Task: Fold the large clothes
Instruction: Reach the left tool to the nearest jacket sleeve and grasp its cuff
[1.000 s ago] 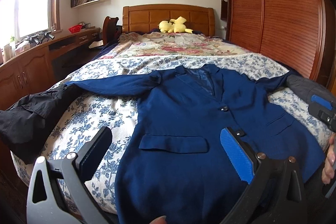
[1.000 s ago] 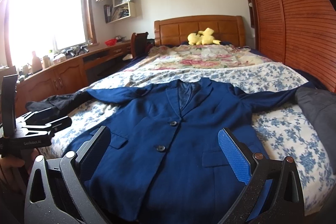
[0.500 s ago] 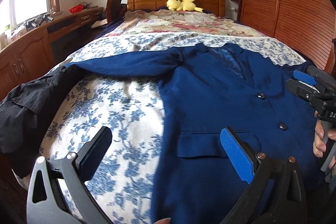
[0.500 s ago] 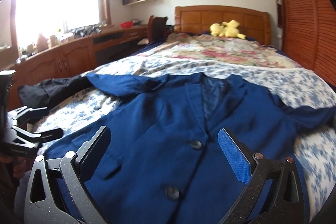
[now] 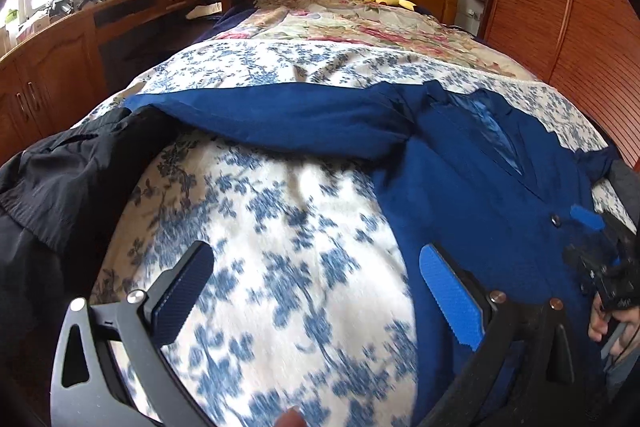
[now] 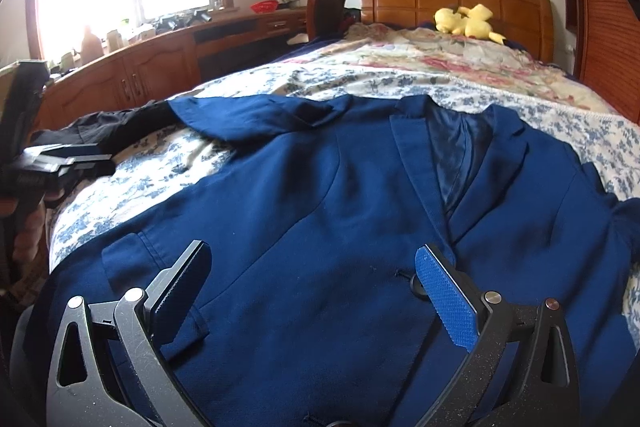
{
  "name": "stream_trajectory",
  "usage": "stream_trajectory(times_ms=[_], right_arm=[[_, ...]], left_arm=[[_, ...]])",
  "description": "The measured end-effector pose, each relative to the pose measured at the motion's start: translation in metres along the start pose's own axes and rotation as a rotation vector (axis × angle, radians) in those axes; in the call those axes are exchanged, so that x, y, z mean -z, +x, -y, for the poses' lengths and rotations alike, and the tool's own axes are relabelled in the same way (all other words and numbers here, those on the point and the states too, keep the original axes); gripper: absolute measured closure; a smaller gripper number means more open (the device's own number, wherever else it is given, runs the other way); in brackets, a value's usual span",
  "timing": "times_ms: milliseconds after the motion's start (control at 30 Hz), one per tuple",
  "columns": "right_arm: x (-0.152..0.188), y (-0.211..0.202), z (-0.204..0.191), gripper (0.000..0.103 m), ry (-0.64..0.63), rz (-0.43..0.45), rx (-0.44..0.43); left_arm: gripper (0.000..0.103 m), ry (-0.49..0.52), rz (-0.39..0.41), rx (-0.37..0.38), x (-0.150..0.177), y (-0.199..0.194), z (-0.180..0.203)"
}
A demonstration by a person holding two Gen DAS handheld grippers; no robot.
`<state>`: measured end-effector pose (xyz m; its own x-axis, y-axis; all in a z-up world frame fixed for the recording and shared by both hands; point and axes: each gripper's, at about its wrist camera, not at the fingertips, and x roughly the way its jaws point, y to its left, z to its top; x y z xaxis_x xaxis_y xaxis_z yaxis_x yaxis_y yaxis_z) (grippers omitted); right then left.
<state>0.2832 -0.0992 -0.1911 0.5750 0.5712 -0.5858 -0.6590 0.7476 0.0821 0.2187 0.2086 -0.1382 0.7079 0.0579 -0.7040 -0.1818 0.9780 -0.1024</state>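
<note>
A navy blue blazer (image 6: 320, 211) lies face up and buttoned on the bed, collar toward the headboard, sleeves spread out. In the left wrist view the blazer (image 5: 480, 195) lies to the right and its sleeve (image 5: 280, 119) stretches left. My left gripper (image 5: 316, 287) is open and empty over the floral bedspread, left of the blazer's side edge. My right gripper (image 6: 312, 287) is open and empty just above the blazer's lower front, near a button (image 6: 414, 281). The right gripper also shows at the right edge of the left wrist view (image 5: 600, 259).
A black garment (image 5: 60, 187) hangs over the bed's left edge, touching the sleeve end. A grey garment (image 5: 626, 183) lies at the right. The blue-flowered bedspread (image 5: 280, 247) covers the bed. A yellow plush toy (image 6: 466, 21) sits by the headboard. A wooden desk (image 6: 140, 75) stands left, a wardrobe (image 5: 580, 7) right.
Both grippers have moved forward and lower over the bed. The left one has shifted left, off the blazer onto the bedspread. Both stay open.
</note>
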Motion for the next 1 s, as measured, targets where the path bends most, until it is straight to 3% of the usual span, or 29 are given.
stream_trajectory(times_ms=[167,267,467,733,900,1000], right_arm=[[0.001,0.003,0.008,0.000,0.036,-0.016,-0.016],[0.001,0.004,0.011,0.000,0.051,-0.014,-0.017],[0.001,0.001,0.005,0.000,0.033,0.008,0.005],[0.002,0.001,0.003,0.000,0.020,0.014,0.010],[0.002,-0.001,0.003,0.000,0.016,0.018,0.009],[0.003,-0.001,0.002,0.000,0.011,0.022,0.010]], left_arm=[[0.000,-0.012,-0.010,-0.087,-0.024,0.030,-0.022],[0.000,-0.065,-0.037,-0.082,-0.034,0.054,-0.039],[0.008,-0.243,-0.030,0.013,-0.052,0.087,-0.072],[0.024,-0.324,-0.054,-0.007,-0.081,0.127,-0.088],[0.048,-0.431,-0.107,0.024,-0.087,0.152,-0.102],[0.086,-0.436,-0.117,-0.001,-0.092,0.159,-0.101]])
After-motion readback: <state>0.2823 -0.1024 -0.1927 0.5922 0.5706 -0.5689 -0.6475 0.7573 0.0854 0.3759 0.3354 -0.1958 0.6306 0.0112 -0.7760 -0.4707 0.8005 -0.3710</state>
